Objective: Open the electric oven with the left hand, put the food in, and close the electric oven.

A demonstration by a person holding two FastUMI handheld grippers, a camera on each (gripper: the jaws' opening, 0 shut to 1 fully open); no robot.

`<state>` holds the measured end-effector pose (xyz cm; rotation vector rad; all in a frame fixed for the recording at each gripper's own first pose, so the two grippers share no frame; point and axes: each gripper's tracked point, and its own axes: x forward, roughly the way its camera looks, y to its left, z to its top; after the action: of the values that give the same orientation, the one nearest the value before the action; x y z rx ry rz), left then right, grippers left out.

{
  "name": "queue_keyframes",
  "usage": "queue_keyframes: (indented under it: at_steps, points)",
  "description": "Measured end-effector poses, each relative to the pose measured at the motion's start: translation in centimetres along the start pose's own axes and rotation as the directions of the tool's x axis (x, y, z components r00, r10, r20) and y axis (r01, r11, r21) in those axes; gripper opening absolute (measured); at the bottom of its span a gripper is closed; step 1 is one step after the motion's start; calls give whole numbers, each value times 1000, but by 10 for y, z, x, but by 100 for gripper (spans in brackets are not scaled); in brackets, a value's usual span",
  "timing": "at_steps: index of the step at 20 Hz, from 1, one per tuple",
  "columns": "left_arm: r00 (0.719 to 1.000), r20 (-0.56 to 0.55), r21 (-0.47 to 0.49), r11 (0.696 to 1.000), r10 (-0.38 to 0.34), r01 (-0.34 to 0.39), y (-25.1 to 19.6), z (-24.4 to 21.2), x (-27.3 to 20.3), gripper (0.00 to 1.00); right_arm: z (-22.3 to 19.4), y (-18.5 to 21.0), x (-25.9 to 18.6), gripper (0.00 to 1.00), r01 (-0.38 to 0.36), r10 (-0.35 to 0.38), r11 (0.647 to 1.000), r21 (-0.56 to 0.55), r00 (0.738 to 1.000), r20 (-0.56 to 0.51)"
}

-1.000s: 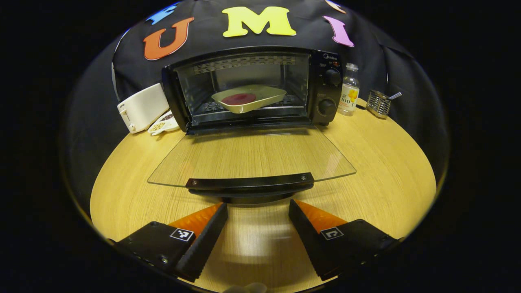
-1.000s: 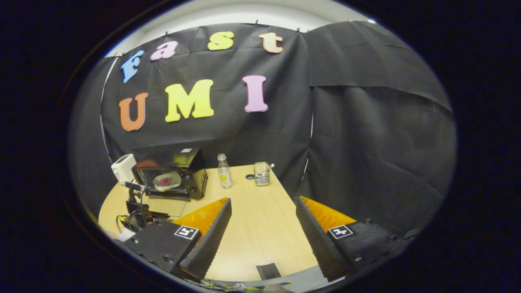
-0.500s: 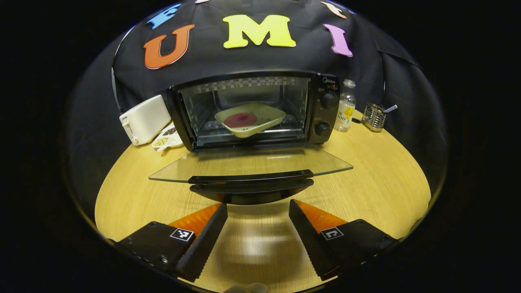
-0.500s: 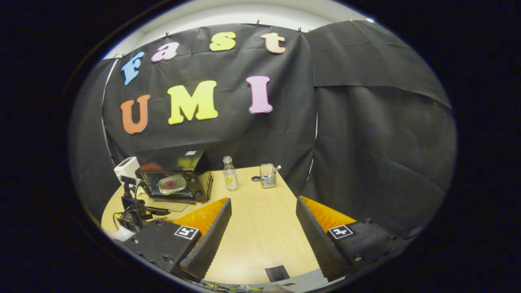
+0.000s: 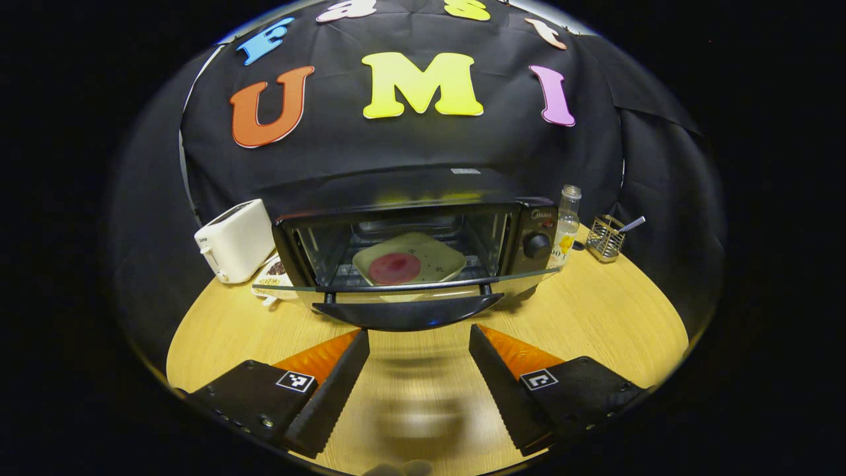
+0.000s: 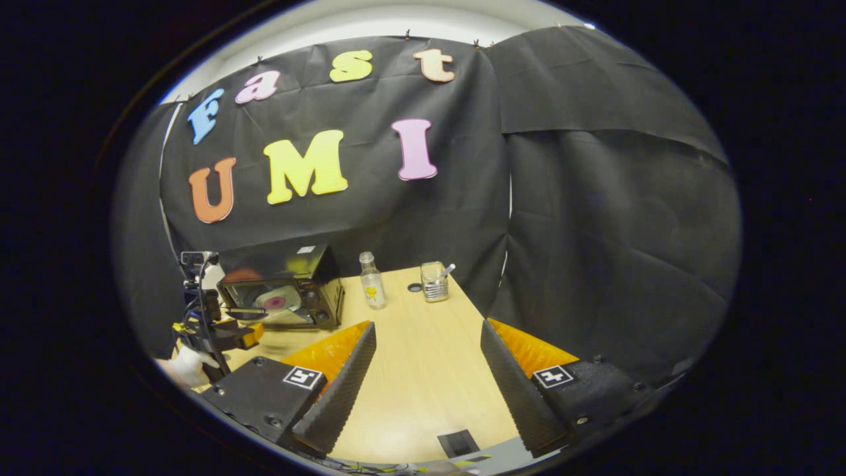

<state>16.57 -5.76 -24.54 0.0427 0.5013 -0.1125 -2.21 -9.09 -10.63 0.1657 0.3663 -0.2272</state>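
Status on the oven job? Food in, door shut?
Done: the plate of food sits on the rack inside the oven.
In hand: the glass door is partly raised, not shut. The left gripper is open just below the door handle; I cannot tell whether it touches.
Left: swing the door fully closed.
The right gripper is open over the table, idle.

1. Left gripper view sits low over the wooden table [image 5: 595, 324], facing the electric oven [image 5: 410, 258] head-on, close to its door handle.
2. Right gripper view hangs back and higher, angled toward the booth's corner.
3. Both share oven, bottle [image 6: 372, 281], table.
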Motion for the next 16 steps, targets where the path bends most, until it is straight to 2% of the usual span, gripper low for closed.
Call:
queue_keyframes:
  at_steps: [9,16]
  points:
    - [997,80,-3,1000,-8,8,-5,52,20,97,5,-4,0,100,15,-15,1000,-1,1000,9]
    - [996,86,-5,1000,-29,30,-16,55,18,97,7,-12,-13,100,36,-36,999,1,999,23]
